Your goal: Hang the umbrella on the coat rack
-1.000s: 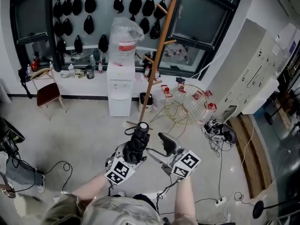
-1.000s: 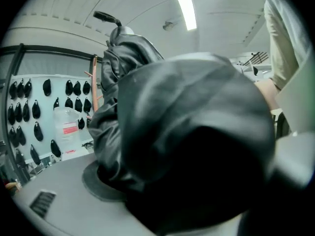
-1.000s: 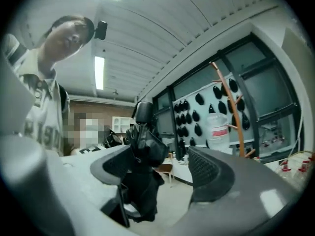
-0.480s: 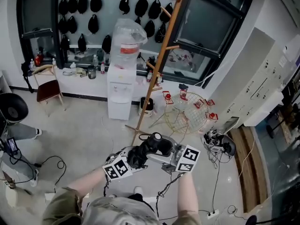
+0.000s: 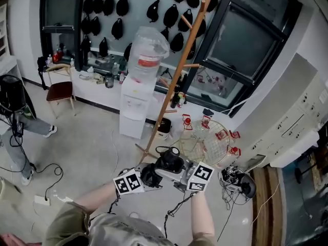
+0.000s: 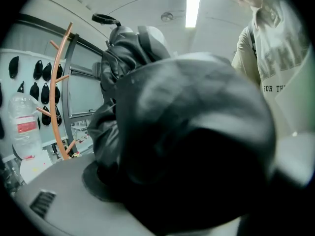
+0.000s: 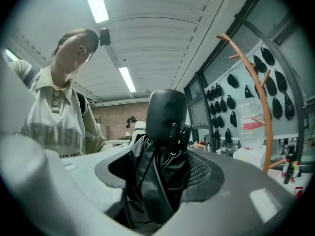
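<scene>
We are gripping the folded black umbrella [image 5: 168, 163] in the left tool [image 5: 149, 175], and its fabric is filling the jaw gap. The right tool [image 5: 177, 172], at 3 o'clock of the left, has just been closing and is pressing the umbrella's fabric from both sides. The umbrella is hanging over the floor [image 5: 92, 137], apart from the coat rack [image 5: 177, 81] standing at 12 o'clock.

— Where is the umbrella [image 5: 166, 164]?
— Right in front of me, on the near side of the coat rack [image 5: 177, 81].
— What stands beside it?
— The water cooler [image 5: 139, 101] is on its left. The round wire frame [image 5: 207, 140] is on its right. The chair [image 5: 60, 91] is far off to the left.
</scene>
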{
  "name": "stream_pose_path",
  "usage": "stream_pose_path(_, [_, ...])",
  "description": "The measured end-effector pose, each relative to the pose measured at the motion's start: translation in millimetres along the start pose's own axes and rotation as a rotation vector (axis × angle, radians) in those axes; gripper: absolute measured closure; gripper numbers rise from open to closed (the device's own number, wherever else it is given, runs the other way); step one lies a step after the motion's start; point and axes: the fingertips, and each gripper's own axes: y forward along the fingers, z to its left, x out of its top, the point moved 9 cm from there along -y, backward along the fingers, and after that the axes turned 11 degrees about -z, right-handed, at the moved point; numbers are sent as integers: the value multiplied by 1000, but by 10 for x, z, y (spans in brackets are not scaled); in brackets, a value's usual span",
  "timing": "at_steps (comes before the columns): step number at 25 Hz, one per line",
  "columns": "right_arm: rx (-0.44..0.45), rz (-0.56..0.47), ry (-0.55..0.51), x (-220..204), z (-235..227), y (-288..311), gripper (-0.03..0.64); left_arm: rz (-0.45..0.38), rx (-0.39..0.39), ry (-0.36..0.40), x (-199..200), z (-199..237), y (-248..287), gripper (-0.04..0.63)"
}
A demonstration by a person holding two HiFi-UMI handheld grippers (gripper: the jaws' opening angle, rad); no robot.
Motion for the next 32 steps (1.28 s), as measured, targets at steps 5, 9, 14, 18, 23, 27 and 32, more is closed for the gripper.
stream_pose_path(5, [-1,3,-17,151,-277,-134,383,4,39,20,98,229,239,247])
stream_pose_path(9, [1,-4,-16,289,-536,-246,394,0,97,31,183,431,417,236])
stream_pose_path(14, [-17,-16,-24,417,-826,-268,397,-35,194,51,208,716,446,200])
stream_pose_path(18, [-50,-24,-40,477,-1103,-288,399,7,214,58,171,960,470,187])
stream_pose_path(23, [-109,-20,-47,487,-1459,-313,399,35,200,30,24,1313,458,181])
stream_pose_path(27, [-147,-19,-49,515,-1806,-290,400,30,174,13,-32,1700,509,179])
stream_pose_path(32, [-174,-12,-80,709,-2316,-200,400,24,121,21,-14,2254,603,179])
